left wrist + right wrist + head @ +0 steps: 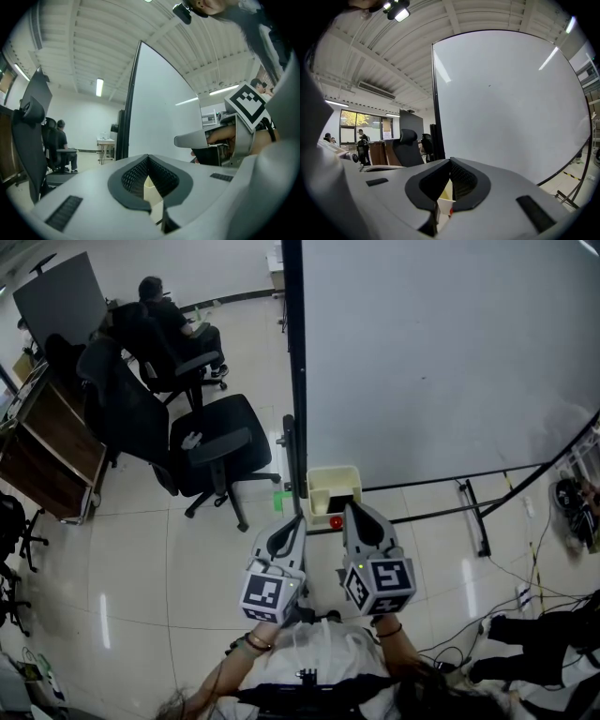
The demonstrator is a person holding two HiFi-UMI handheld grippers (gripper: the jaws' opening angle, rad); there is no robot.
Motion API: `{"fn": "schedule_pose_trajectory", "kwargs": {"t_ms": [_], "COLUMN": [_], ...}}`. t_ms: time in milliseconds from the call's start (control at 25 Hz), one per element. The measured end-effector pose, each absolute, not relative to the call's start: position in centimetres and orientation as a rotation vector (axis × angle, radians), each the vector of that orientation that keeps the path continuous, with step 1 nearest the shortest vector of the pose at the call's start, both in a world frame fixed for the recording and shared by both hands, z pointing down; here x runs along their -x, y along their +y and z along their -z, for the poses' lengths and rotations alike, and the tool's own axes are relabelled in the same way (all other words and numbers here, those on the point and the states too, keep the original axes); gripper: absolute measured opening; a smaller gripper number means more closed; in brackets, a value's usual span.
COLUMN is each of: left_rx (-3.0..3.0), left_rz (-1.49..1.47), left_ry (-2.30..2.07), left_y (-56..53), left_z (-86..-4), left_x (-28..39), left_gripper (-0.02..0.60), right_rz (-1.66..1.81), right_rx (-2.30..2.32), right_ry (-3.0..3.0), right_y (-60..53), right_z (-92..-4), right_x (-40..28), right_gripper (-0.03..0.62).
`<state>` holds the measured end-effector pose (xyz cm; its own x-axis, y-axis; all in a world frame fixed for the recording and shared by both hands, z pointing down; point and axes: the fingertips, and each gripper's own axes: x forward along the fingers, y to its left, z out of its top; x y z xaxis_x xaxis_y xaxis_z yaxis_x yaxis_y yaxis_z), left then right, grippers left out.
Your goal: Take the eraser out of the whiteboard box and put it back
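A cream whiteboard box (323,486) hangs on the lower left frame of the whiteboard (441,352). A small red thing (336,521) shows at the box's near edge, between the two grippers; I cannot tell whether it is the eraser. My right gripper (351,510) points at the box with its jaws shut, the red thing just left of its tip. In the right gripper view the jaws (450,164) meet, with cream box (446,192) and a red speck (449,212) in the slit below. My left gripper (298,521) is shut too, beside the box, empty (148,161).
Black office chairs (211,442) stand left of the whiteboard, and a person (164,296) sits at the far left. A wooden cabinet (52,446) lines the left edge. The whiteboard's foot (473,517) and loose cables (525,587) lie on the tiled floor at right.
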<state>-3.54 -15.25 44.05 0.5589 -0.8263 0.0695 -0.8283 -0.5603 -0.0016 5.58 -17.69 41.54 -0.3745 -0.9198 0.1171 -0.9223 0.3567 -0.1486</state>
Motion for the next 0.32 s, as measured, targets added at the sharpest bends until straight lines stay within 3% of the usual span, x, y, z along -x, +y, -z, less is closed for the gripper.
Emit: {"fn": "schedule_pose_trajectory", "kwargs": {"t_ms": [320], "left_rx": [-2.745], "left_rz": [-0.093], "left_ry": [-1.460], "left_y": [-15.27], "left_z": [-43.87], "left_x": [3.42], "left_gripper": [-0.015], "right_rz": [-0.301], "right_rx": [-1.735], "right_ry": [-2.571], "right_y": [-17.69], "right_z": [-41.68], "right_x": [-5.60], "right_gripper": [0.020]}}
